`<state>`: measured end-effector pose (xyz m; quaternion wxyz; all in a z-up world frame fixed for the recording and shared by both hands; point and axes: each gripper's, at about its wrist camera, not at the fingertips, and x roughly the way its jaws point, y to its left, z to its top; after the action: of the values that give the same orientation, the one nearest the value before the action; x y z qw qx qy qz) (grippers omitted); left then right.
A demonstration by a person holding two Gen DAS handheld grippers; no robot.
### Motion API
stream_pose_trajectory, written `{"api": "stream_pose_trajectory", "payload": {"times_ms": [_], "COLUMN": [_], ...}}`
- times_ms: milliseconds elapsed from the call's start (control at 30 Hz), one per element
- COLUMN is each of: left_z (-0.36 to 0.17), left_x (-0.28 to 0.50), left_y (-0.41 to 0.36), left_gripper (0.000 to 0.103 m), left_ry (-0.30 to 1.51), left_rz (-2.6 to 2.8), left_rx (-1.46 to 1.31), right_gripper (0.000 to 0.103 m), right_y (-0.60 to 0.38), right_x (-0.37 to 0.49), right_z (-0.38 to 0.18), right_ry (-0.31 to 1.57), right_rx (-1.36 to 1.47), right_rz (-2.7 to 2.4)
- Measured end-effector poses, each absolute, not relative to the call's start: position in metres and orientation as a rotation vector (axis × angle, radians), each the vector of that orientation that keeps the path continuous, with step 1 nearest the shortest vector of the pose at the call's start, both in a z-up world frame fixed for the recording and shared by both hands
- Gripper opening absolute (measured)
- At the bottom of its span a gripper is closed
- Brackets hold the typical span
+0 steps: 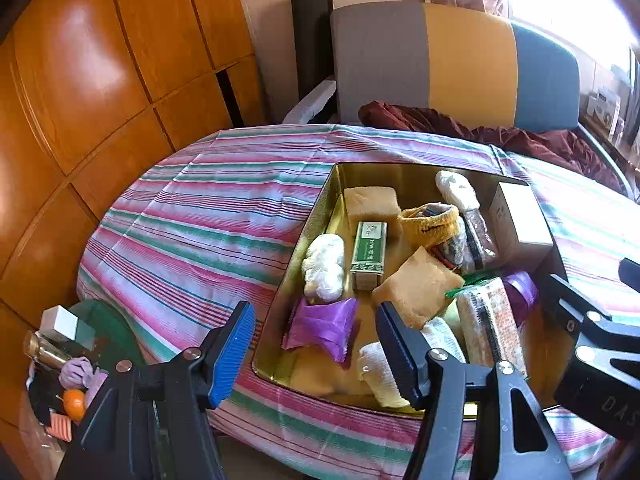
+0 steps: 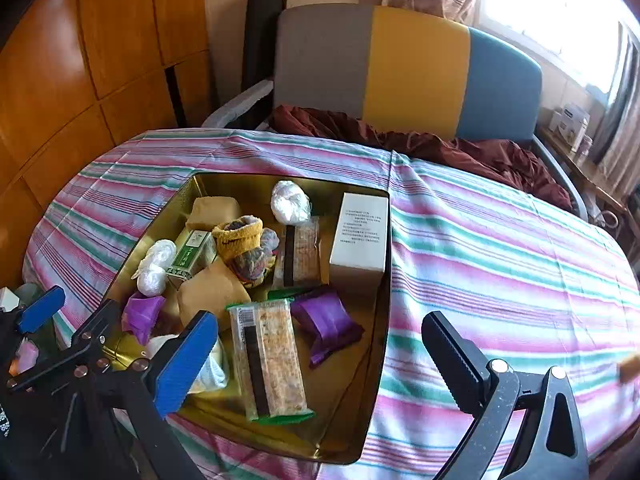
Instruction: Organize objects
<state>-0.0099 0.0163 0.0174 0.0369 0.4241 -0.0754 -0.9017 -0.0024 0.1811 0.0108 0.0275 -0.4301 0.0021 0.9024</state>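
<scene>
A gold metal tray (image 1: pixel 280 300) (image 2: pixel 372 380) sits on the striped tablecloth and holds several small items. Among them are a white box (image 2: pixel 362 236) (image 1: pixel 520 220), a green box (image 1: pixel 369 254) (image 2: pixel 190 258), purple packets (image 1: pixel 324 328) (image 2: pixel 326 320), a long wrapped snack bar (image 2: pixel 270 356), a yellow sock (image 1: pixel 430 226) (image 2: pixel 240 238) and tan packets (image 1: pixel 418 286). My left gripper (image 1: pixel 316 354) hangs open over the tray's near left corner, with nothing gripped. My right gripper (image 2: pixel 320 364) stands wide open above the tray's near right part, over the snack bar without touching it.
The striped cloth (image 2: pixel 500 260) covers the table to the right of the tray. A grey, yellow and blue chair (image 2: pixel 416 68) with a maroon cloth (image 2: pixel 460 148) stands behind. Wooden cabinets (image 1: pixel 80 80) line the left. A low stand (image 1: pixel 64 368) beside the table holds clutter.
</scene>
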Motion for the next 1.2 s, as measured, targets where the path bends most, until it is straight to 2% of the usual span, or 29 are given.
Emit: {"api": "stream_pose_trajectory", "payload": {"times_ms": [1200], "left_z": [0.011], "left_x": [-0.015], "left_y": [0.010], "left_gripper": [0.063], "left_ry": [-0.168], "left_rz": [-2.744], "left_rx": [1.413], "right_gripper": [0.103], "right_y": [0.185], "right_x": [0.010], "right_z": [0.013], "right_ry": [0.126], "right_rx": [-1.330], "right_rz": [2.632]}}
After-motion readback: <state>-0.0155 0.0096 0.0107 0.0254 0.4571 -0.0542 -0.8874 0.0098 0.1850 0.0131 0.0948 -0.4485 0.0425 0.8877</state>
